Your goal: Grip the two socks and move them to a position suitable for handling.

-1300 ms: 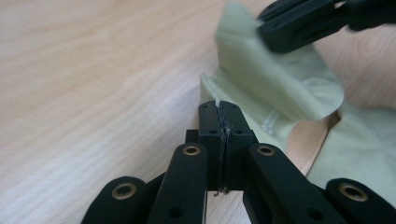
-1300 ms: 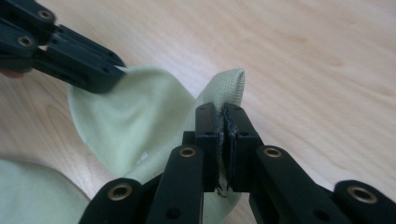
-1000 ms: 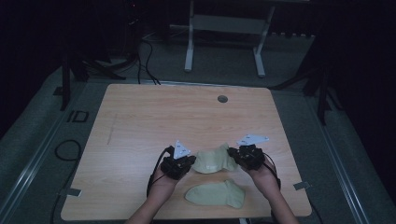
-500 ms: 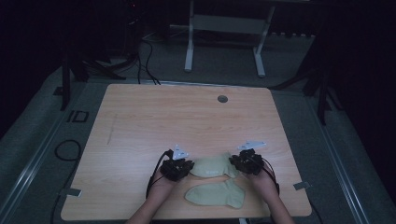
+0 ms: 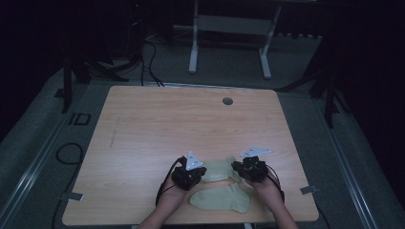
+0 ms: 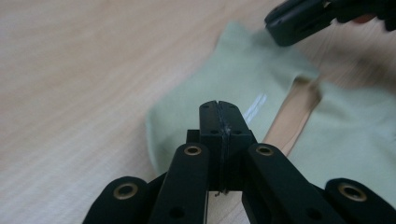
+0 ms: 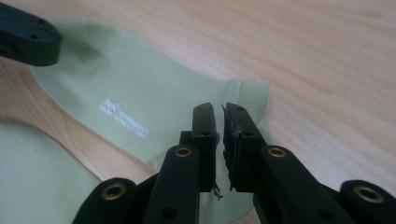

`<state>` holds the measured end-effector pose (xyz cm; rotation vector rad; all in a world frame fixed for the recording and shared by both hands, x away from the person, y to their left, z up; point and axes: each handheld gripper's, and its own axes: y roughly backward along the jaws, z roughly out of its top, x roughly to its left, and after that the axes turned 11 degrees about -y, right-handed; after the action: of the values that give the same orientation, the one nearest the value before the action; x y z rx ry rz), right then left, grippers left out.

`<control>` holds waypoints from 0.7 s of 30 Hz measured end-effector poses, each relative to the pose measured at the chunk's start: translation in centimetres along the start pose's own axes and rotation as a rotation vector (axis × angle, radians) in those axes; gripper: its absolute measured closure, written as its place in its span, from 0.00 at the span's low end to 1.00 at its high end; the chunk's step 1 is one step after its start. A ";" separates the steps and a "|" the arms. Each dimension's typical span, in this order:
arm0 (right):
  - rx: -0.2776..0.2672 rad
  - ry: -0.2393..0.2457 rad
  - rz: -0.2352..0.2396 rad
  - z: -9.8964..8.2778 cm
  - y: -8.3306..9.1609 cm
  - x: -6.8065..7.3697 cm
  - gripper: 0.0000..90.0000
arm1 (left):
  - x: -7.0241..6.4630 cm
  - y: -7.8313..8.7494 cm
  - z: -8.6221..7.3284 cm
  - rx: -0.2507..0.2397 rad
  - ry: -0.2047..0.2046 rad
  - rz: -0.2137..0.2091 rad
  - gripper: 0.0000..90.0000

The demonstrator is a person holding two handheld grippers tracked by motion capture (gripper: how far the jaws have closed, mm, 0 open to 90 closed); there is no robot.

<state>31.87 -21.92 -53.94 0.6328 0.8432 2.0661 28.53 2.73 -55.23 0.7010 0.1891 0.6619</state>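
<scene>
A pale green sock (image 5: 218,169) with small white lettering (image 7: 125,117) lies flat on the wooden table (image 5: 191,129) between my two grippers. My left gripper (image 5: 202,172) is at its left end; its jaws have just been closing and now press together over the cloth (image 6: 224,70) with nothing between them (image 6: 218,105). My right gripper (image 5: 237,167) is at the cuff end; its jaws (image 7: 218,109) have also just been closing, to a hairline gap, and hold no cloth. A second green sock (image 5: 222,199) lies closer to the front edge.
A small round hole (image 5: 228,101) sits near the table's far edge. Cables (image 5: 148,52) and a metal stand (image 5: 229,28) are on the floor beyond the table. Bare wood stretches left and ahead of the socks.
A second ago the sock hung raised between both grippers. Both hands have come down since, and the sock now lies flat on the table, let go.
</scene>
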 end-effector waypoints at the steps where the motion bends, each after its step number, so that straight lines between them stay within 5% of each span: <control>1: 0.006 -0.002 0.000 -0.2 -0.2 0.0 0.91 | 0.1 -0.4 -0.2 0.022 0.004 0.002 0.99; 4: 0.039 0.007 -0.018 -1.0 -0.9 -0.4 0.91 | 0.5 -1.1 -0.7 0.056 0.000 0.000 0.99; 12: 0.022 0.001 -0.006 -1.4 -0.6 -1.1 0.90 | 1.4 -1.5 -0.6 0.056 0.016 -0.001 0.99; 21: 0.000 -0.045 -0.023 -2.1 0.2 -2.6 0.89 | 0.7 -1.5 -0.7 0.051 0.011 -0.018 0.99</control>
<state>31.83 -24.86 -55.52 0.6642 0.8216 2.0239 29.57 2.69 -56.64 0.7434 0.2232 0.6456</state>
